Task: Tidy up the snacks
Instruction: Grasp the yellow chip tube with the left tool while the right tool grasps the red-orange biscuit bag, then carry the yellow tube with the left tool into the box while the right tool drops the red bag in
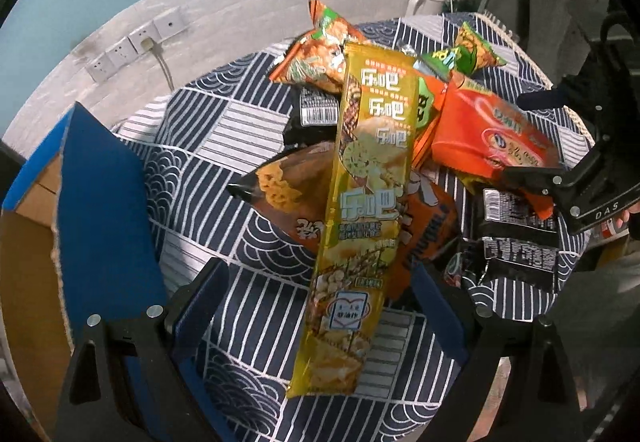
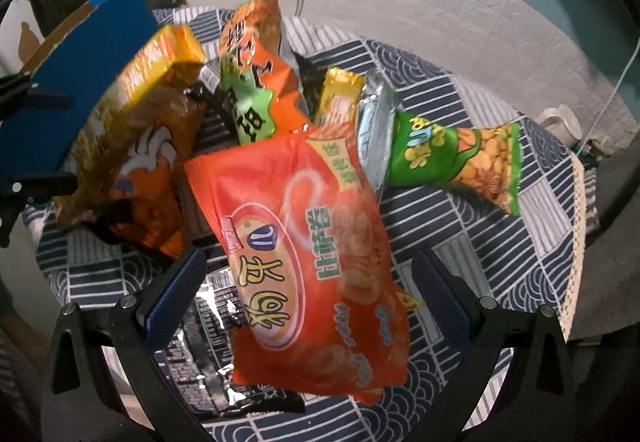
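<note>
patterned cloth (image 1: 240, 129) covers the table, snack pile on top. left gripper (image 1: 320, 322) fingers apart around yellow pack (image 1: 360, 226). right gripper (image 2: 312, 302) fingers apart around orange bag (image 2: 312, 262). only left view shows blue box (image 1: 100, 201) interior; only right shows green bag (image 2: 460, 157) fully.

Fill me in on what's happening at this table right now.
A person with two handheld grippers is sorting a pile of snack packets on a patterned tablecloth. The left gripper is open around a long yellow packet; the right gripper is open around an orange-red bag. A blue-flapped cardboard box stands open alongside.
</note>
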Available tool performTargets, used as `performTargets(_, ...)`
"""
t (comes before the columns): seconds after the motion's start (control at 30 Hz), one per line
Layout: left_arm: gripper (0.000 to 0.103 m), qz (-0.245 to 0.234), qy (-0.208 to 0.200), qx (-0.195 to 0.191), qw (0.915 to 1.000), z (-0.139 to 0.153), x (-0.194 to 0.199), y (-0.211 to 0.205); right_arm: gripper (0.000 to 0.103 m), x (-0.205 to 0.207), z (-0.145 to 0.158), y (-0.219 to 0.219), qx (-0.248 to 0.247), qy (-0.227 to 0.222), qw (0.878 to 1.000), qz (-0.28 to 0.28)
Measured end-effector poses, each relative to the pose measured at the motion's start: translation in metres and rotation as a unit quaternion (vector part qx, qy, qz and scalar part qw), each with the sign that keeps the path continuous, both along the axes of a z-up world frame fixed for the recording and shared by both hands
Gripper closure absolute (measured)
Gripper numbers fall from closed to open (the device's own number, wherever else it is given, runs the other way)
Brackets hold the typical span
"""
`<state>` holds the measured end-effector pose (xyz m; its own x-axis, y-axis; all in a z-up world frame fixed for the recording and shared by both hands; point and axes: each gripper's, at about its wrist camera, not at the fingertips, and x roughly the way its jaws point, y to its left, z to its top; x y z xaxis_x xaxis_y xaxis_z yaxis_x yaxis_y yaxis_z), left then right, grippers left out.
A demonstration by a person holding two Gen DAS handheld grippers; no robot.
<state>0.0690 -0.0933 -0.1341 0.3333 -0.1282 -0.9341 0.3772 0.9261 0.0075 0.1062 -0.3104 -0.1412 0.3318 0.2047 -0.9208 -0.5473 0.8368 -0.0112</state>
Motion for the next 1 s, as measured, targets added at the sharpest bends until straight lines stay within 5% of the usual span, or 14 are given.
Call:
performTargets(0.27, 0.009, 0.003, 0.022, -0.006, 0.9997, -0.018, 0.014, -0.004, 0.003, 0.01, -0.02, 0.003, -0.003, 0.015, 1.0, 0.002)
performTargets(0.4, 0.012, 0.022, 0.035, -0.036, 0.9985, -0.024, 0.022, 0.005, 0.022, 0.014, -0.025, 0.003, -0.002, 0.03, 1.0, 0.004)
performTargets(0.5, 0.027, 0.026, 0.05, -0.071, 0.9959, -0.025, 0.023, 0.01, 0.038, 0.017, -0.026, 0.002, 0.008, 0.036, 0.999, 0.002)
performTargets(0.67, 0.066, 0.004, 0.056, -0.091, 0.9942, -0.021, 0.019, 0.003, 0.058, 0.016, -0.009, -0.002, 0.019, 0.025, 0.999, -0.016)
performTargets(1.0, 0.072, -0.011, 0.014, -0.055, 0.9983, -0.003, 0.0, -0.011, 0.064, 0.001, 0.016, -0.009, 0.039, 0.016, 0.998, -0.048)
